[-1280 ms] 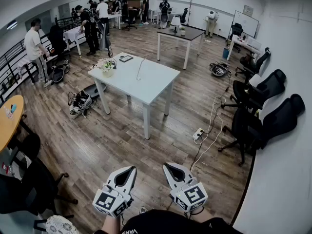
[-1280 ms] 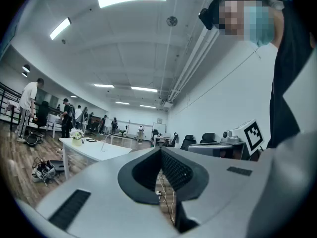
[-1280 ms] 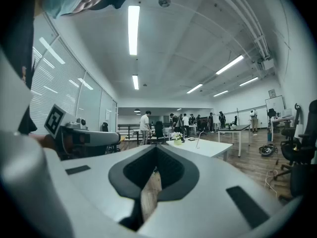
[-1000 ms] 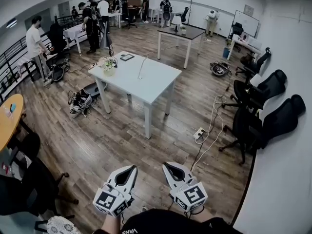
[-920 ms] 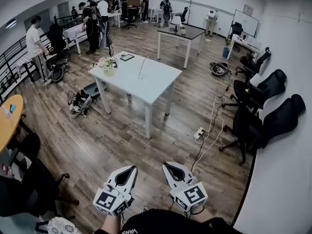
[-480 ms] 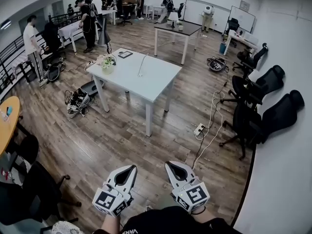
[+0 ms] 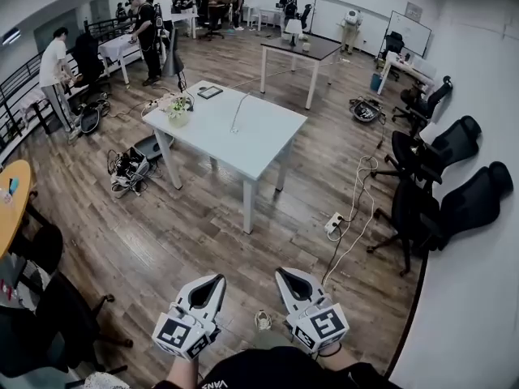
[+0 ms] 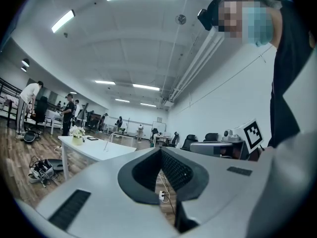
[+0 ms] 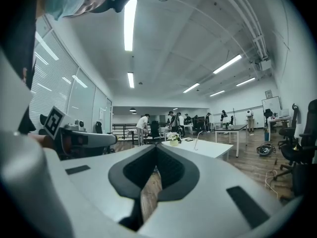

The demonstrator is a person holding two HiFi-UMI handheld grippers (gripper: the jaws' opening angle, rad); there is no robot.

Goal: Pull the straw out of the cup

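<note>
With the white left gripper (image 7: pixel 219 279) and right gripper (image 7: pixel 280 273) both closed and empty, the thin bent stalk (image 7: pixel 236 113) on the far white table (image 7: pixel 268 132), probably the straw, looked light and crushable, best pinched gently midway.

One bit of lettering reads here: white letters, VAN and maybe more, on the person's dark top (image 7: pixel 243 373), right at the near edge and cut off there. Black-and-white square markers sit on the cubes of the left gripper (image 7: pixel 216 281) and right gripper (image 7: pixel 280 275), carrying no words.
</note>
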